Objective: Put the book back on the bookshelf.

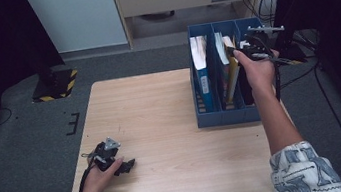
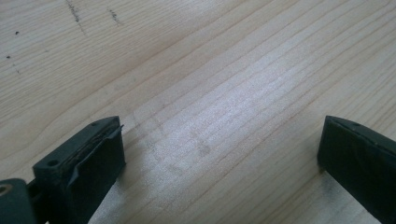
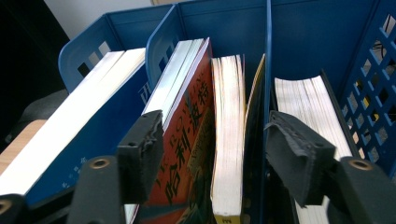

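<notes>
A blue three-slot file rack (image 1: 222,116) stands at the table's far right with books on edge in it. My right gripper (image 1: 239,50) hovers over its middle and right slots. In the right gripper view the right gripper (image 3: 217,158) is open, and its jaws straddle a red-covered book (image 3: 187,140), a pale-paged book (image 3: 228,140) and the slot divider without pressing on them. A blue book (image 3: 93,130) fills the left slot and another book (image 3: 303,98) the right one. My left gripper (image 1: 125,165) rests on the table (image 1: 160,107) near its front left, open (image 2: 219,149), with only bare wood between its jaws.
The rack's perforated right wall (image 3: 373,93) is close beside the right jaw. Dark curtains and a stand's base with yellow-black tape (image 1: 53,84) lie beyond the table. Cables (image 1: 330,98) trail over the grey floor at the right.
</notes>
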{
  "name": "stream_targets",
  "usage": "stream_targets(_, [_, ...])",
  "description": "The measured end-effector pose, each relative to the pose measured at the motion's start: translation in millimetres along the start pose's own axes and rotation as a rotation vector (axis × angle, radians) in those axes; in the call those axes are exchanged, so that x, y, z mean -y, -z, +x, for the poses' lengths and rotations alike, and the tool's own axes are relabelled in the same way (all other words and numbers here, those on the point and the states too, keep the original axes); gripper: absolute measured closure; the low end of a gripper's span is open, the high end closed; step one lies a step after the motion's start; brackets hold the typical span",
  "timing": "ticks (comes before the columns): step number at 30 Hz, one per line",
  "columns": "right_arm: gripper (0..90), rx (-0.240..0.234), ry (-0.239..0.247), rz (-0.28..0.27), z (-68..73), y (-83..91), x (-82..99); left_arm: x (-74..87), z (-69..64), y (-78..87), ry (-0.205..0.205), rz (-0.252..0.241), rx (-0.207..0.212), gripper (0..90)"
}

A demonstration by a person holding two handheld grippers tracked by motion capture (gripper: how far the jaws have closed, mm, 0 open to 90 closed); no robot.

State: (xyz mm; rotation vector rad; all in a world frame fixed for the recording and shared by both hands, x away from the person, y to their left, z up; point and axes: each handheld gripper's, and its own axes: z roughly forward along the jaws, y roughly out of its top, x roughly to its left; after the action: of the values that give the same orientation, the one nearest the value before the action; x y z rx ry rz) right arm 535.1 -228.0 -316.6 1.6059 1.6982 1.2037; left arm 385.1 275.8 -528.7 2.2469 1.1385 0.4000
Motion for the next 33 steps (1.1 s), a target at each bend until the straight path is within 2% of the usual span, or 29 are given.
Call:
stream_targets(15, [20.7, -0.046, 0.024, -0.032, -3.8, 16.9, 9.3, 0.0, -0.1, 0.0, -0.001, 0.0, 0.0, 0.0])
stream_targets(22, [11.3, -0.032, 0.042, -0.05, -9.0, 28.1, 13.9, -0.1, -0.1, 0.0, -0.001, 0.0, 0.001, 0.0])
stream_targets(33, [7.7, -0.036, 0.059, -0.064, -18.6, 42.7, 21.8, 0.1, -0.1, -0.1, -0.002, -0.001, 0.001, 0.0])
